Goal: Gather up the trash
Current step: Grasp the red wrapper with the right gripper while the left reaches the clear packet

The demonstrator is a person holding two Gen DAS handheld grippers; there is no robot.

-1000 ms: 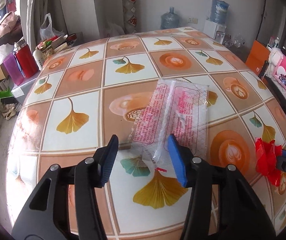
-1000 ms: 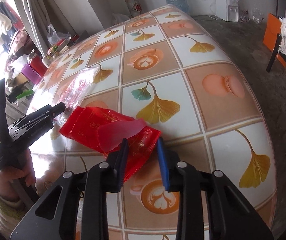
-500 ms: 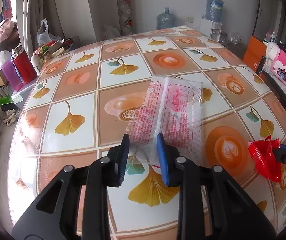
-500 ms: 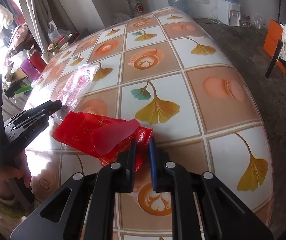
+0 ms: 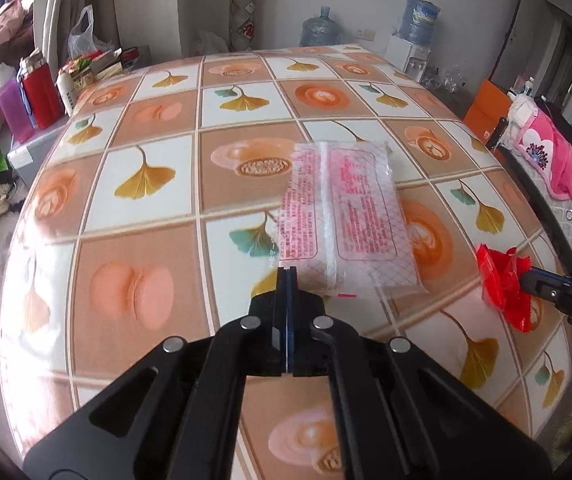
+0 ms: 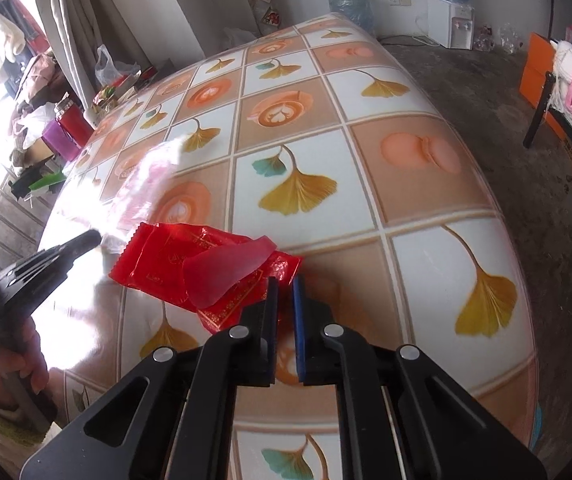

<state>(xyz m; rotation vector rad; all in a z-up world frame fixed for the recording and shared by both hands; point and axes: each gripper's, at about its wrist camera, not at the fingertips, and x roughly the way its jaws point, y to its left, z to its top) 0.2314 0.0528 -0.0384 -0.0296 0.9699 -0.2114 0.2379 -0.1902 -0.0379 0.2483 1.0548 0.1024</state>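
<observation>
Left tool (image 5: 287, 270), black with blue pads, has just been closing and now sits fully shut, its tips pinching the near corner of the clear wrapper; right tool (image 6: 284, 280) has also just been closing and is nearly shut, clamped on the near edge of the red wrapper with a thin strip of red film between the pads.

Largest in sight is the counter (image 5: 158, 224), covered in a glossy checked cloth of ginkgo leaves, coffee cups and macarons; it fills most of both views.

Next comes the clear wrapper (image 5: 346, 216), printed in red text and a fine grid; it lies flat on the counter, stretching from the left tool's tip toward 1 o'clock.

Smaller, the red wrapper (image 6: 190, 264) is crumpled, with gold print and a pale pink flap folded over it; from the right wrist it spreads toward 10 o'clock of the tool; from the left wrist it shows at 3 o'clock, bunched at the right tool's tip.

A hand (image 6: 10, 368) in a knitted cuff grips the left tool's handle at 8 o'clock of the right wrist view.
</observation>
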